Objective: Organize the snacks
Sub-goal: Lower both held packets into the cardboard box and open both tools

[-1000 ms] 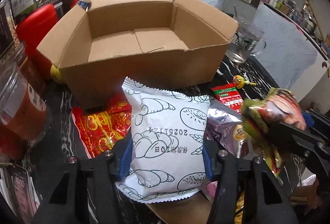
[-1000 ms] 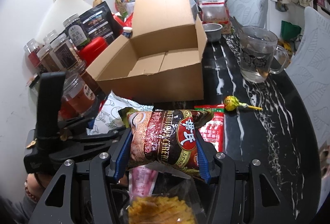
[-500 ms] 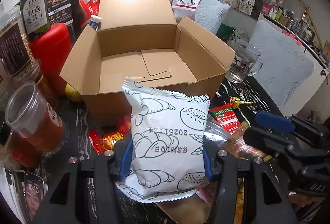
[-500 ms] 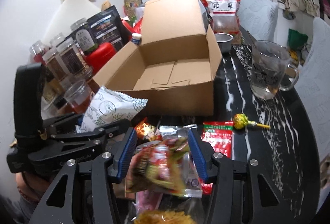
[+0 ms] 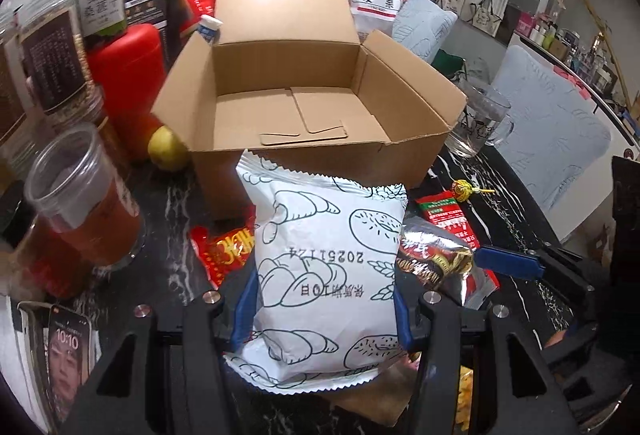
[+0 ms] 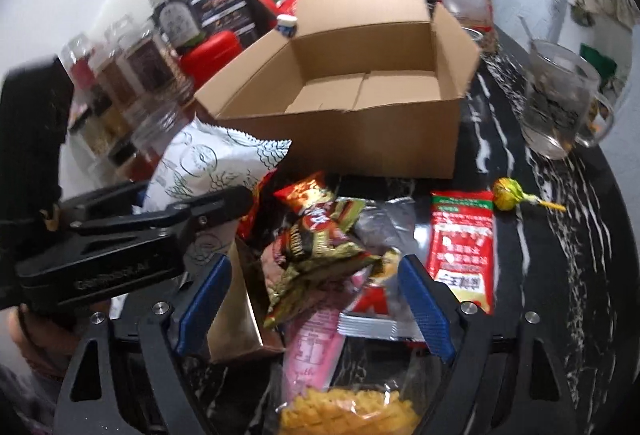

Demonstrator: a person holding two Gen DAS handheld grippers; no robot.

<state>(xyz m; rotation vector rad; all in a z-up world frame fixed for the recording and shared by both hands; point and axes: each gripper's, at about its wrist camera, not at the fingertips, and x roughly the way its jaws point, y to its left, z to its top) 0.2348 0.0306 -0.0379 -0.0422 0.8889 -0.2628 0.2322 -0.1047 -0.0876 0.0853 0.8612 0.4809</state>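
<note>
The left hand-held gripper (image 5: pixel 322 309) clenched the white pastry packet (image 5: pixel 326 275), the cardboard box (image 5: pixel 312 107) at twelve o'clock; the right hand-held gripper (image 6: pixel 316 299) was opening, the brown snack packet (image 6: pixel 316 247) loose between its jaws.

My left tongs (image 5: pixel 322 309) are matte black plastic, two broad arms ending in blue ribbed pads (image 5: pixel 244 311), with a round silver screw head on each arm. My right tongs (image 6: pixel 316 309) match them: black frame, blue textured pads (image 6: pixel 426 309), silver screws near the knuckles. Seen from the right camera, the left unit's black body carries faint embossed lettering along its side, too blurred to read, and a small brass-coloured fitting.
</note>
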